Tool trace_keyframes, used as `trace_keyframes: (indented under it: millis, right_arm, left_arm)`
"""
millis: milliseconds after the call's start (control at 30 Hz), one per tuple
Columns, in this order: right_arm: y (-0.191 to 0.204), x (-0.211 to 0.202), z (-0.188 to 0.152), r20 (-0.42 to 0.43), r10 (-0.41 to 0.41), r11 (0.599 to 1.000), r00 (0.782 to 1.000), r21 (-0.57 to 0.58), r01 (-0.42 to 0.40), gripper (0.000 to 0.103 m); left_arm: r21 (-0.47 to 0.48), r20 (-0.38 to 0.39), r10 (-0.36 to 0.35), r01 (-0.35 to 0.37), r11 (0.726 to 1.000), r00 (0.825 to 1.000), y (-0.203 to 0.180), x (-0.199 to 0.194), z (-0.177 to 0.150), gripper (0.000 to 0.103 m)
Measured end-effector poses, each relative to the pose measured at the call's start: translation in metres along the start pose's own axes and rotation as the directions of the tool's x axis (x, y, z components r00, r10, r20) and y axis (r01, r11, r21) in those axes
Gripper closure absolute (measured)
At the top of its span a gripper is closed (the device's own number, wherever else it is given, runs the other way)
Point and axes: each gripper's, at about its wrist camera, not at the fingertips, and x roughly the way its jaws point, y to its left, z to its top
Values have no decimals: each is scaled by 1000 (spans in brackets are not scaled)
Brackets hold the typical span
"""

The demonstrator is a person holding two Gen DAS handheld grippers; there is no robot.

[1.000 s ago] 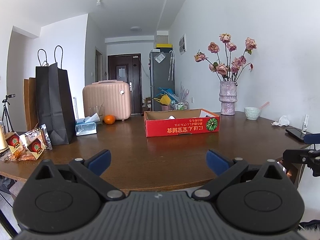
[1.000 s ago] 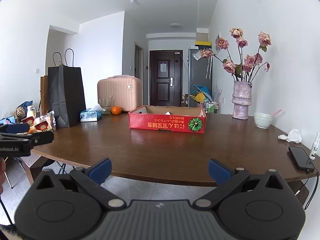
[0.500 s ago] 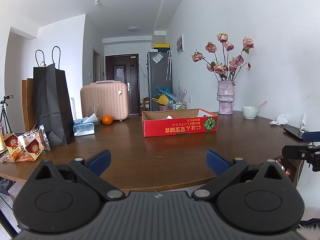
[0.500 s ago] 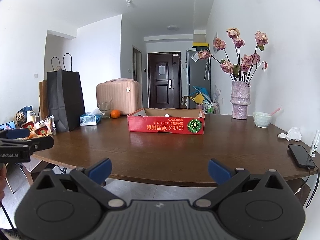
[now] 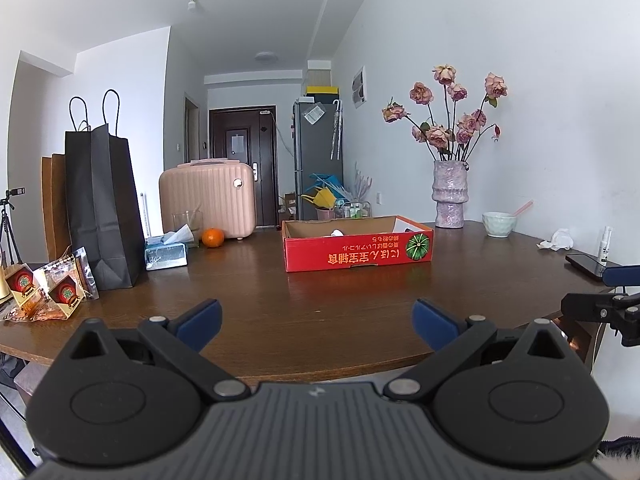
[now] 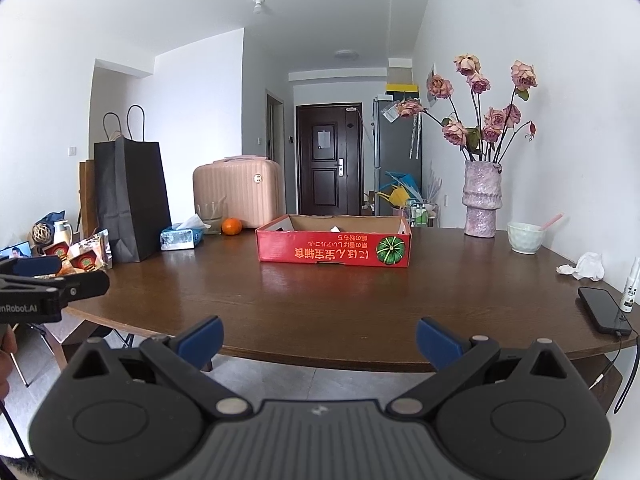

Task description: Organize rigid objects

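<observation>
Two grippers are held at the near edge of the table (image 5: 340,292), each with its blue pads spread wide and nothing between them: the left gripper (image 5: 316,320) and the right gripper (image 6: 318,340). Beyond them, one red box (image 5: 358,254) is seen at mid-table, with something white inside that cannot be made out. To the left, one orange (image 5: 212,237), one tissue pack (image 5: 166,254), one black bag (image 5: 104,204), one pink case (image 5: 207,198) and two red-labelled snack packets (image 5: 66,292) are set out. To the right, one vase (image 5: 450,200), one bowl (image 5: 499,224), one crumpled tissue (image 5: 558,239), one phone (image 6: 604,309) and one small bottle (image 6: 631,286) are found. Against half a second ago, both views are shifted only slightly; nothing on the table has been moved, and both grippers are as wide apart as before.
</observation>
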Motion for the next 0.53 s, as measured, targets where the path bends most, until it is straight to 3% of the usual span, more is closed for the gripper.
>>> trace_keyframes:
  millis: [533]
  right_arm:
    - [0,3,-1,-14,3,1000,1000,7,-3,0]
  left_arm:
    - [-2,-8,-27,27,1000,1000,-1,0,-3,0]
